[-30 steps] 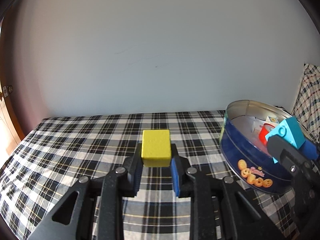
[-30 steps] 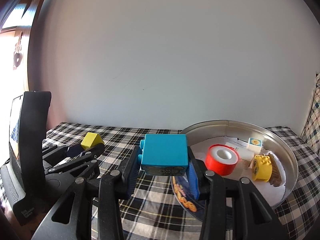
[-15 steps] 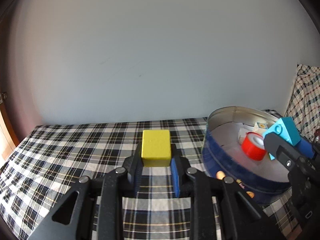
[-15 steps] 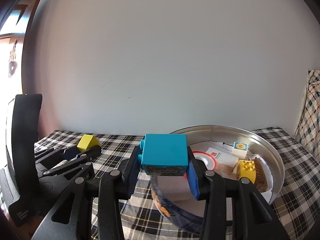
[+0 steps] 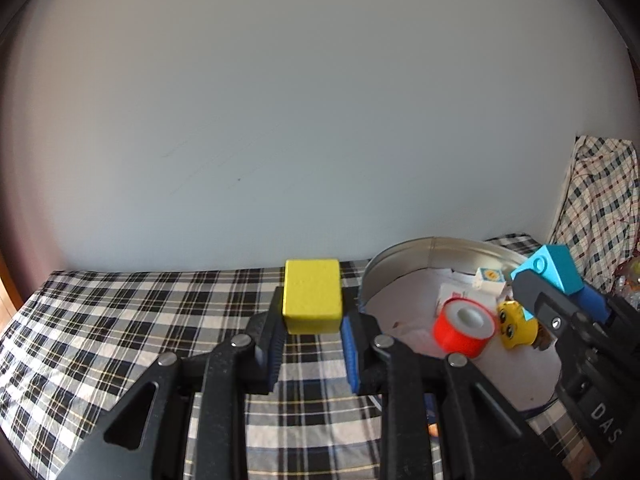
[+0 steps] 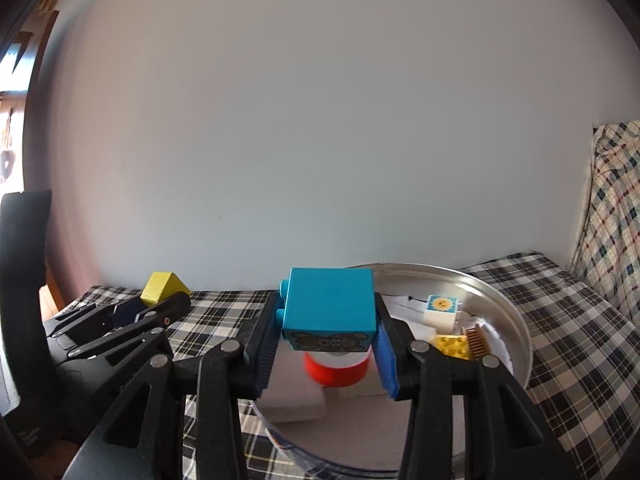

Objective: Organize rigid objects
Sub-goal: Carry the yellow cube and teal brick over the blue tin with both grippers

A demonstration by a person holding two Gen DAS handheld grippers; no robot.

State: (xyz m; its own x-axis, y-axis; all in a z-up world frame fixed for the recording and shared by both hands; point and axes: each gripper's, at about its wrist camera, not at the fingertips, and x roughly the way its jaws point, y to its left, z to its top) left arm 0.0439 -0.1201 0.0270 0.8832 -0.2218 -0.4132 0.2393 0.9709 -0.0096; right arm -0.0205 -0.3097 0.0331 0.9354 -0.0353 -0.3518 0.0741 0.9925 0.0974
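Observation:
My left gripper (image 5: 312, 320) is shut on a yellow block (image 5: 312, 295), held above the checked bedspread just left of a round metal tin (image 5: 404, 256). My right gripper (image 6: 326, 340) is shut on a turquoise toy brick (image 6: 330, 304) with a grey animal print, held over the tin (image 6: 516, 336). In the right wrist view the left gripper (image 6: 160, 304) and its yellow block (image 6: 164, 287) show at the left. In the left wrist view the right gripper (image 5: 556, 296) and turquoise brick (image 5: 554, 274) hang over the tin's right side.
Inside the tin lie a red tape roll (image 5: 462, 326), a yellow face brick (image 5: 516, 324), a white sun-print brick (image 6: 440, 310), a small comb (image 6: 476, 340) and white paper. A checked pillow (image 6: 616, 208) leans at the right. A plain wall stands behind the bed.
Both grippers have moved toward the tin and risen a little, each keeping its block. The tin's inside now shows more fully, and the turquoise brick hangs over the red tape roll.

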